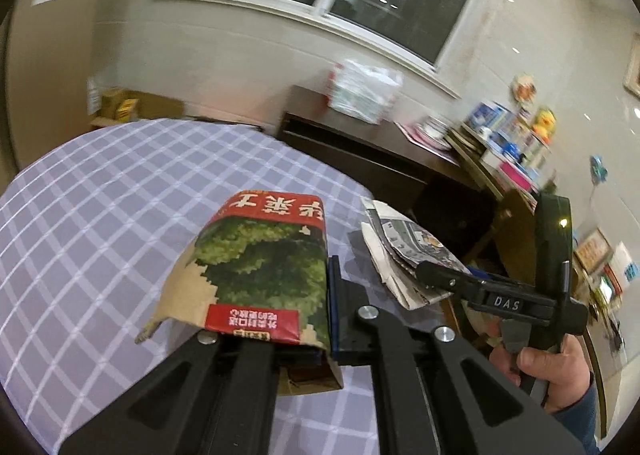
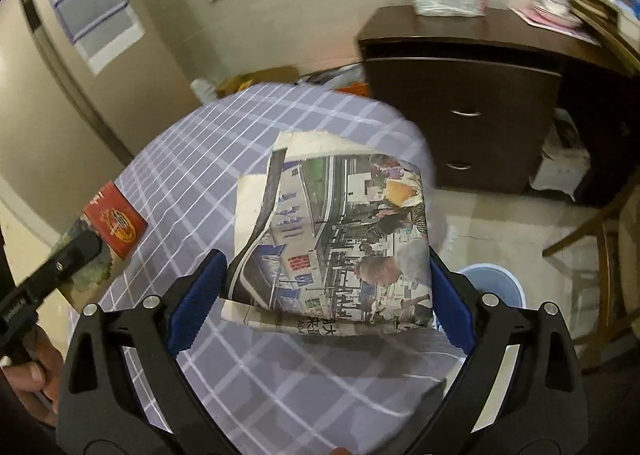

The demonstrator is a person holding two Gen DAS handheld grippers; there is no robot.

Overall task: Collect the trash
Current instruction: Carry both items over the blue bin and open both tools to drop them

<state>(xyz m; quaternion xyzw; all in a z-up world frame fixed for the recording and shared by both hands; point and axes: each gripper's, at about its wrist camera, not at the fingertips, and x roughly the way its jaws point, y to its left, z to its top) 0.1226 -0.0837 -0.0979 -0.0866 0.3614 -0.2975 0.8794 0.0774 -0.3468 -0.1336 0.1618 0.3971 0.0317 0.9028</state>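
Above the checked worktop (image 1: 100, 195), both grippers tilt downward. Left gripper (image 1: 324, 295) jaws pinch a torn paper bag (image 1: 260, 263). At its three o'clock, right gripper (image 2: 328, 275) jaws clamp a folded newspaper (image 2: 340, 231).

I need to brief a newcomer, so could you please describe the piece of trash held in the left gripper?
Start at the round table with the lilac checked cloth. Above its near edge, the left gripper is shut on a flattened paper bag. It is red and green with torn brown edges, unlike the folded newspaper in the right gripper.
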